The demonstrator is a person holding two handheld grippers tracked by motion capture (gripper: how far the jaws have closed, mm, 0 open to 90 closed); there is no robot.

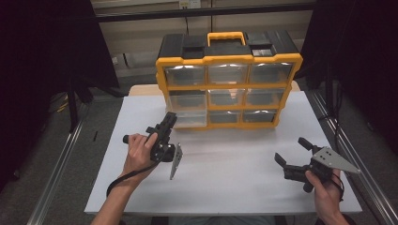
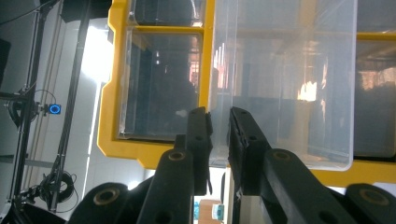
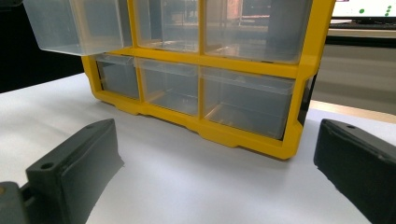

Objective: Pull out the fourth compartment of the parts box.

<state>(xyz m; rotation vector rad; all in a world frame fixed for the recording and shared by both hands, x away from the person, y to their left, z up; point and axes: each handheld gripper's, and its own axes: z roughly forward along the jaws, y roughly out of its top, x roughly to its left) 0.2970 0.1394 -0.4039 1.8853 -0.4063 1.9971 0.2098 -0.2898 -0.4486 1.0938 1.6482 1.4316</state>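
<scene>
A yellow-and-black drawer organizer (image 1: 228, 87) with clear drawers stands at the back of the white table (image 1: 225, 173). In its left column one clear drawer (image 1: 187, 119) sticks partway out. My left gripper (image 1: 169, 119), rolled on its side, reaches that drawer's front. In the left gripper view the left gripper (image 2: 219, 135) has its jaws shut on the front lip of the clear drawer (image 2: 280, 84). My right gripper (image 1: 291, 150) is held low over the table's right side, open and with nothing in it, well apart from the organizer. Its view shows the right gripper (image 3: 217, 130), the organizer (image 3: 243, 135) and the protruding drawer (image 3: 79, 28).
Bare white tabletop lies between the two hands and in front of the organizer. Metal rails (image 1: 61, 159) run along both sides of the table, with dark curtains beyond them. The organizer's yellow carry handle (image 1: 226, 36) is on top.
</scene>
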